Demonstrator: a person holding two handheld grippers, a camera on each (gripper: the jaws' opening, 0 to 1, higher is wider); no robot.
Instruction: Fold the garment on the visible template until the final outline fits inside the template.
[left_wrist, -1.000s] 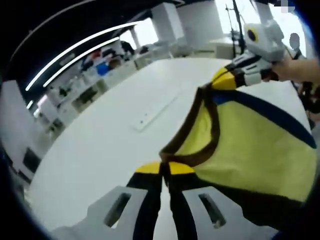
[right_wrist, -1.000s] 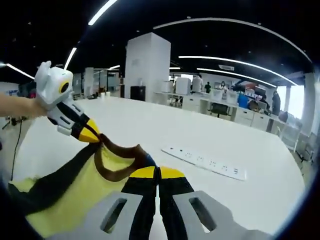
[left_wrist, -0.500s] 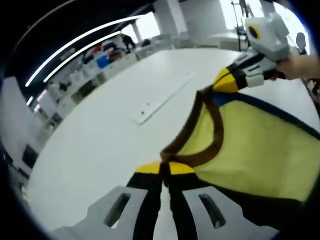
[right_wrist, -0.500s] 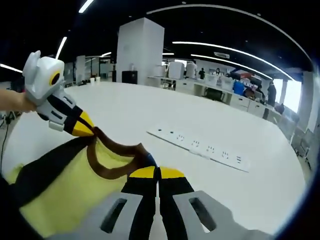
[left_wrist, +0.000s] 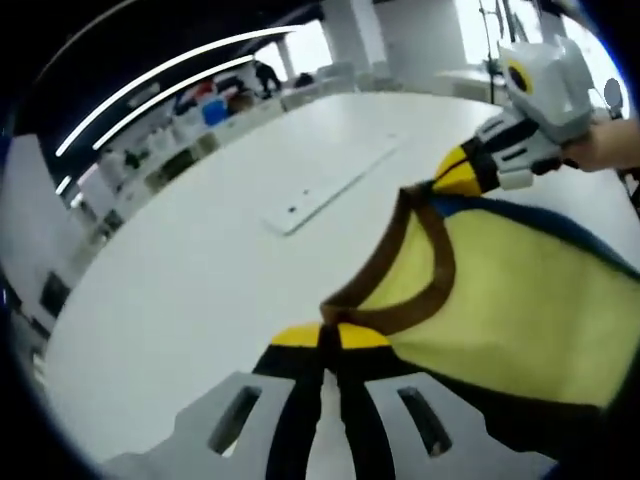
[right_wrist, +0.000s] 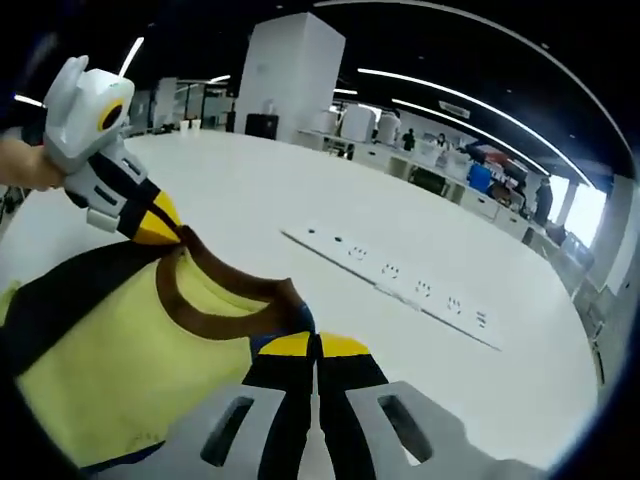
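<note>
A yellow garment (left_wrist: 500, 300) with a brown neckband and dark blue edges hangs lifted over the white table (left_wrist: 180, 270). My left gripper (left_wrist: 328, 338) is shut on one side of its neckline. At the upper right of the left gripper view, the right gripper (left_wrist: 455, 178) pinches the other side. In the right gripper view, my right gripper (right_wrist: 315, 345) is shut on the garment (right_wrist: 120, 350) at the collar, and the left gripper (right_wrist: 160, 225) holds it at the upper left. The collar stretches between them.
A long white power strip (right_wrist: 390, 282) lies flat on the table (right_wrist: 250, 200), also seen as the power strip (left_wrist: 335, 185). Beyond the table are desks, a white pillar (right_wrist: 295, 85) and people in an office. A person's hand (left_wrist: 610, 145) holds the right gripper.
Both cameras have tilted a little downward, so more table shows. The garment stays held by both grippers, with the collar stretched a bit wider.
</note>
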